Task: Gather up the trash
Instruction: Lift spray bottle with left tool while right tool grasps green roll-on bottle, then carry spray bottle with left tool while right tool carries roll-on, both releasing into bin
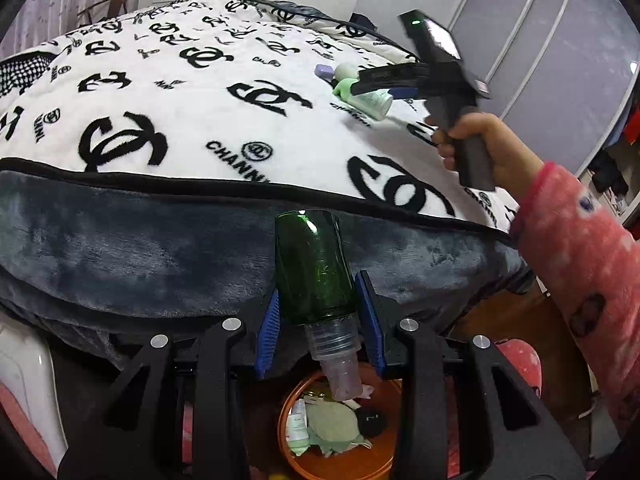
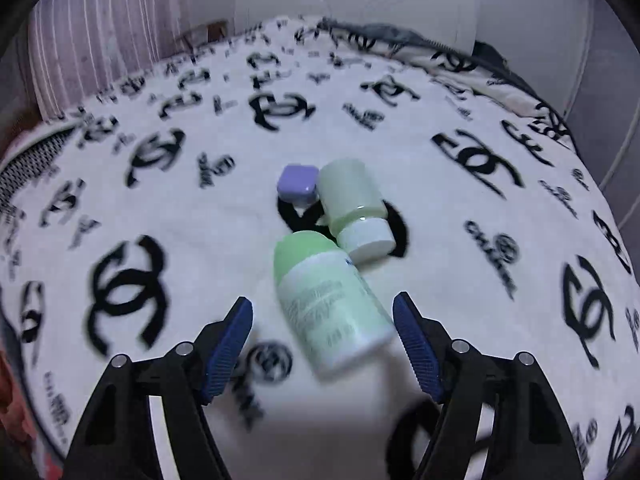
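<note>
My left hand-held gripper point(image 1: 320, 312) is clamped on a dark green bottle point(image 1: 310, 264), blue pads pressed against both of its sides. The bottle hangs neck down, its clear cap point(image 1: 340, 364) pointing at the orange bin point(image 1: 384, 460) directly below. In the bin I see a small white-and-green bottle, some pale green crumpled material and a dark item. Behind the bottle is the grey side of the bed point(image 1: 140, 264).

My right hand-held gripper point(image 2: 322, 332) is spread wide and holds nothing. It hovers over the bed's white blanket point(image 2: 440, 220) with black logos. A pale green bottle with a green cap point(image 2: 328, 300) lies between its fingers, touching neither pad as far as I can tell. Just beyond lies a second pale green bottle with a white cap point(image 2: 354, 208), touching the first, and beside that a small lilac box point(image 2: 298, 182).
</note>
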`<state>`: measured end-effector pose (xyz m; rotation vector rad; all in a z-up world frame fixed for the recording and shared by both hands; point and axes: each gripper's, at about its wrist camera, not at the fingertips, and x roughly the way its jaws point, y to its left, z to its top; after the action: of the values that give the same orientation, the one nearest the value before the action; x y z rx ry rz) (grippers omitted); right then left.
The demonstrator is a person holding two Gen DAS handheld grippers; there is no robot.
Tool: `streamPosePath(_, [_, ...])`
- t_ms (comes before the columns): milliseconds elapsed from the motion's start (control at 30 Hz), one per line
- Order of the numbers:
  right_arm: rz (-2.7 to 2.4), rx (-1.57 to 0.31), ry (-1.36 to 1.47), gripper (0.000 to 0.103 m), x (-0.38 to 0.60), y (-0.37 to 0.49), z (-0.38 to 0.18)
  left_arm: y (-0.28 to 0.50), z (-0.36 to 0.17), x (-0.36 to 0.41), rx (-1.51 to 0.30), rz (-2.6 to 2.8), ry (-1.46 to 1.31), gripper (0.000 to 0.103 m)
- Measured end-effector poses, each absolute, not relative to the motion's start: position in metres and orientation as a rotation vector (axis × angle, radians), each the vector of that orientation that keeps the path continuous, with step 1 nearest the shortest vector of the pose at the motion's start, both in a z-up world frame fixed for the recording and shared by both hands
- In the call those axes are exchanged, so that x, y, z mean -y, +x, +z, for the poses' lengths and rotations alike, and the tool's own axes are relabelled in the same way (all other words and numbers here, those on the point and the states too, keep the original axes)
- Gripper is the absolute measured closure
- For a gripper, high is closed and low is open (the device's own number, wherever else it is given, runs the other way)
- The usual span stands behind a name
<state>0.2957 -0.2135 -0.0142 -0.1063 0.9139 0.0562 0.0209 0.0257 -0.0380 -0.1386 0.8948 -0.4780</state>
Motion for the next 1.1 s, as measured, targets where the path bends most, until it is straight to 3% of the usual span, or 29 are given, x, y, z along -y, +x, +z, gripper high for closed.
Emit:
streamPosePath(100, [0.028, -0.943, -0.109, 0.04, 0.213, 0.307, -0.023, 0.025, -0.044, -0.029, -0.913, -0.477, -0.149, 0.068])
streamPosePath(300, [0.026, -0.969, -0.141, 0.045, 0.211, 0.301, -0.023, 0.029, -0.049, -0.029, -0.93, -0.483, -0.161, 0.068])
streamPosePath(567, [0.116, -0.877, -0.03, 0.056, 0.217, 0.243, 0.028, 0.019, -0.037, -0.025, -0.909, -0.482, -0.15, 0.068])
streamPosePath(933, [0.225, -0.844, -0.012, 0.057, 0.212, 0.136, 0.055, -0.007, -0.028, -0.007, -0.907, -0.501, -0.111, 0.068])
streamPosePath(1100, [0.341, -0.844, -0.031, 0.057, 0.203, 0.061, 0.058, -0.022, -0.05, 0.004, -0.995, -0.555, -0.038, 0.068])
